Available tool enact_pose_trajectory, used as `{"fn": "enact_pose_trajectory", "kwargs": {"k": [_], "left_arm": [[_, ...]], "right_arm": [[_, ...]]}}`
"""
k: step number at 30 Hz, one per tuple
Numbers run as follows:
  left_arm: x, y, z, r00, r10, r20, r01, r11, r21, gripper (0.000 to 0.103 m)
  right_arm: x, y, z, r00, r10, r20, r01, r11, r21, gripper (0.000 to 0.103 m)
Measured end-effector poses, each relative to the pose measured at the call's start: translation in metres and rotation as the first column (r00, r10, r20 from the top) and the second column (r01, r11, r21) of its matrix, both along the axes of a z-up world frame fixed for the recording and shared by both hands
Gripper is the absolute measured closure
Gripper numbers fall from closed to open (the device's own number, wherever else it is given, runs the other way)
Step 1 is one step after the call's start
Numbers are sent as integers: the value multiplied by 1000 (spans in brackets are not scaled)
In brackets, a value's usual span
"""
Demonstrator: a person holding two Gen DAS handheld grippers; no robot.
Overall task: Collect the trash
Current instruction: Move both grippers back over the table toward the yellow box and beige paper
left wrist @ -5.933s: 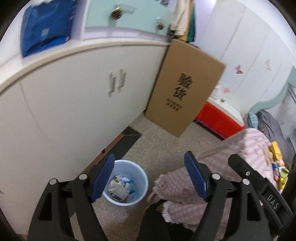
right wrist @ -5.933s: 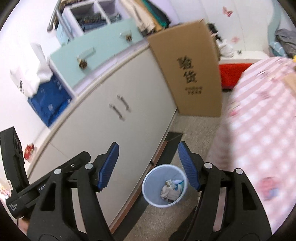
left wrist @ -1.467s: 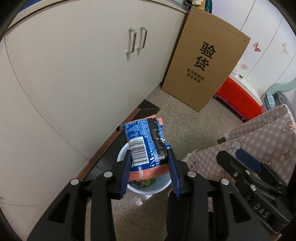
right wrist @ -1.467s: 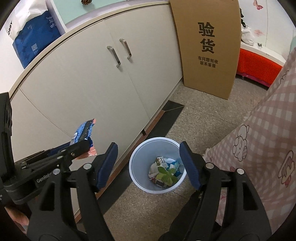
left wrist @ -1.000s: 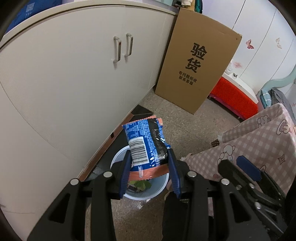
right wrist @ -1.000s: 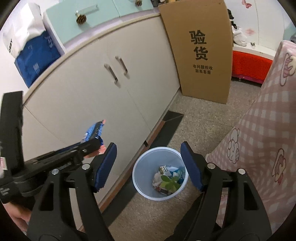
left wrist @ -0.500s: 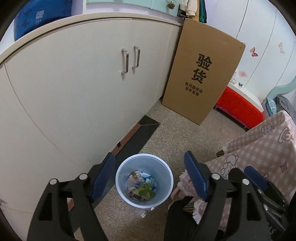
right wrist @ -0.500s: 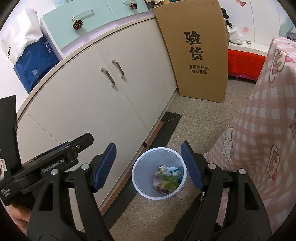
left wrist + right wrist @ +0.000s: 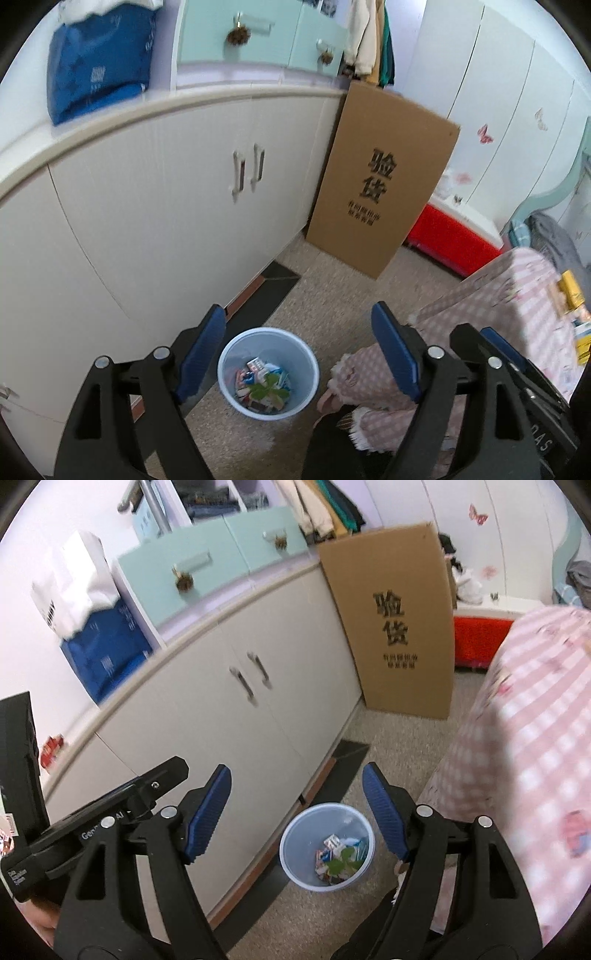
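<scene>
A long white cabinet (image 9: 155, 206) runs beside a tall cardboard box (image 9: 376, 195). On the floor by the cabinet stands a pale blue bin (image 9: 268, 373) holding light, crinkly wrappers (image 9: 264, 382), probably best pinched by an edge. The left gripper (image 9: 297, 354) and right gripper (image 9: 295, 808) both gape wide, empty.

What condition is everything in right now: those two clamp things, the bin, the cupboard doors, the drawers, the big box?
Left hand-held gripper: open, holding nothing.
Right hand-held gripper: open, holding nothing.
Bin: upright on the floor, uncovered, trash in the bottom.
Cupboard doors: both closed.
Green drawers: closed.
Cardboard box: flattened, standing on end against the cupboard.
</scene>
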State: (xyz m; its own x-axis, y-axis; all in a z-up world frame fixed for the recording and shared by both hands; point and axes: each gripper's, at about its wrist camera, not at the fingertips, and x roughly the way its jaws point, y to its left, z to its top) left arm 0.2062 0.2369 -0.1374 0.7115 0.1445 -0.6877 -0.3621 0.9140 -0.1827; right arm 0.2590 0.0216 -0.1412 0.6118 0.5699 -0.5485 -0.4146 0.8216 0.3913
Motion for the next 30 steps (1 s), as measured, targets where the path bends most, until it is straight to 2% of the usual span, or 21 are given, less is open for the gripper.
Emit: {"fn": "enact_pose_trajectory", "kwargs": {"k": [3, 6, 13, 16, 19, 22, 26, 30], "left_arm": [[-8, -18, 22, 999, -14, 46, 14, 1000, -4, 22], [-12, -47, 44, 995, -60, 80, 59, 998, 23, 21], [2, -127, 65, 973, -211, 92, 208, 977, 43, 19], [15, -168, 66, 956, -281, 83, 279, 960, 36, 19], [30, -209, 63, 932, -355, 70, 353, 935, 30, 19], [43, -244, 58, 915, -401, 48, 400, 916, 38, 19], [65, -285, 48, 888, -460, 8, 460, 888, 27, 19], [91, -319, 37, 874, -485, -35, 486, 873, 24, 19]], "right_arm": [[-10, -20, 21, 999, -12, 40, 12, 1000, 21, 28], [-20, -50, 42, 996, -49, 78, 47, 998, 33, 26], [-27, -143, 64, 971, -205, 120, 204, 979, 25, 22], [-27, -189, 65, 945, -298, 133, 302, 953, -6, 19], [-29, -240, 62, 898, -419, 134, 427, 903, -39, 17], [-26, -293, 56, 832, -539, 130, 550, 832, -69, 15], [-15, -342, 43, 775, -626, 93, 632, 769, -92, 14], [9, -377, 20, 764, -646, -12, 640, 760, -113, 14]]}}
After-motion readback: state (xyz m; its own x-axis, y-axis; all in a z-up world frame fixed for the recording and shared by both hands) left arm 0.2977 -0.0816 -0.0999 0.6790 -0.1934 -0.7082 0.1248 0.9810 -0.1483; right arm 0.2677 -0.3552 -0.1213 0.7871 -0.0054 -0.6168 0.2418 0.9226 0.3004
